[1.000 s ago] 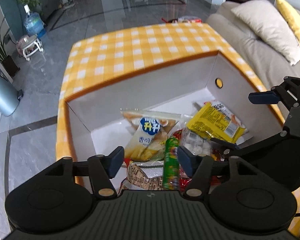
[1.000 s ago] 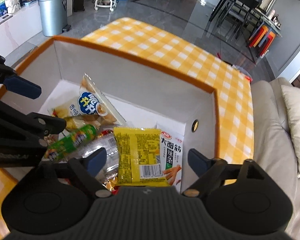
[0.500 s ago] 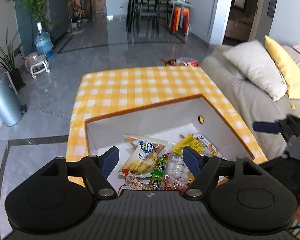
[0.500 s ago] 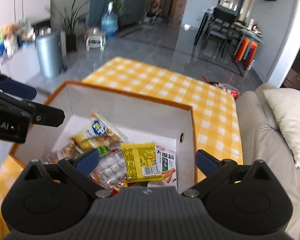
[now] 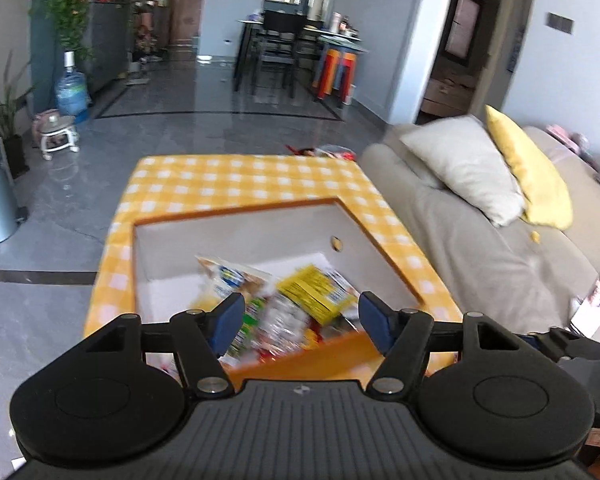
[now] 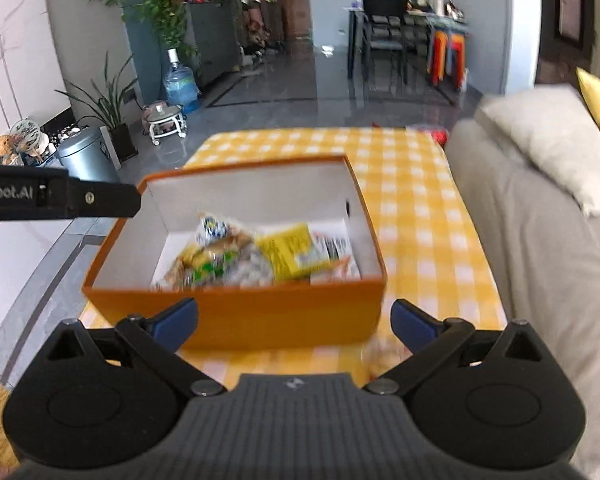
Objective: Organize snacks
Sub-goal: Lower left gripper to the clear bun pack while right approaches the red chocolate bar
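Snacks all seem to be sitting in the orange box [image 6: 236, 320] already, piled toward its near half: a yellow packet [image 6: 290, 254] on top right, a white-and-blue bag [image 6: 216, 230] leaning at the back, a green-labelled one [image 6: 208, 268] down low on the left, plus a white packet [image 6: 338, 250] squeezed against the right wall. It's all pretty blurry so I can't read any labels. The box sits on the near end of a table with a yellow checked cloth [image 6: 412, 208], which makes sense as a collecting spot since it's open-topped and easy to drop stuff into from above. Neither tool has anything in it. The right gripper [image 6: 294, 320] is spread as wide as it goes, with only the box's front wall showing between its blue pads [image 6: 414, 326], not touching. The left gripper [image 5: 300, 322] is fairly wide too, though its jaws are closing a bit right now, with nothing between them but the view down onto the pile. My guess is the sorting is basically done, or they're off to look for more. There's a pale blurry blob on the cloth just beside the box's front right corner, might be one more snack, can't tell. Around it: a beige sofa [image 6: 540, 240] tight against the table's right side with a white cushion [image 6: 540, 140] and a yellow cushion [image 5: 532, 176], a metal bin [image 6: 86, 158] and plants off left. The sofa crowds that side a little; otherwise the top of the box is unobstructed.
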Demonstrator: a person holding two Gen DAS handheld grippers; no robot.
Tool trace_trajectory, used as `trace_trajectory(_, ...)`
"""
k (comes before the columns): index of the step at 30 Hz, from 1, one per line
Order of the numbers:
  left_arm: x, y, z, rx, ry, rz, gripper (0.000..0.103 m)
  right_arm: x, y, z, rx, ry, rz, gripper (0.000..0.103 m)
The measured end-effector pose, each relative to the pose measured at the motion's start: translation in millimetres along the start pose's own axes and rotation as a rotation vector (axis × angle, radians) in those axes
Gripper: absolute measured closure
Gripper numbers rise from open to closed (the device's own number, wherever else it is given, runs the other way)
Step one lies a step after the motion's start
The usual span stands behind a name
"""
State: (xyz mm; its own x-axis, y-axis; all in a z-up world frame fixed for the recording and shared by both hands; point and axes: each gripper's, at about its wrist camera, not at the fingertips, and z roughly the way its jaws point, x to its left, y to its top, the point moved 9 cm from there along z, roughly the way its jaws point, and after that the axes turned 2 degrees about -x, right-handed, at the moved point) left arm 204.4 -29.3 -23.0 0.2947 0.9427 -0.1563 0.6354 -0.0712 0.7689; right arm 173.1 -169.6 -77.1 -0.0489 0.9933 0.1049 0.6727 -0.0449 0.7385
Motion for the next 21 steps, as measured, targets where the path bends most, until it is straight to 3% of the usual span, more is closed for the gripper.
trace_trajectory(4,-19,-16,-2,0.018,-0.032,0.046,0.032,-9,-25,-7,0.011,-0.036,-0.003,0.004)
trace_trajectory(9,-31,-41,4,0.068,-0.065,0.01,0.037,-21,-57,-10,0.075,-0.034,0.034,0.005)
trace_trajectory(12,-40,-56,11,0.1,-0.076,0.025,0.041,-34,-74,-12,0.085,-0.083,0.039,0.005)
trace_trajectory(18,-62,-85,26,0.173,-0.11,0.053,0.058,-67,-95,-20,0.066,-0.162,0.098,0.013)
trace_trajectory(21,-73,-91,34,0.181,-0.104,0.085,0.059,-82,-98,-18,0.049,-0.188,0.15,0.014)
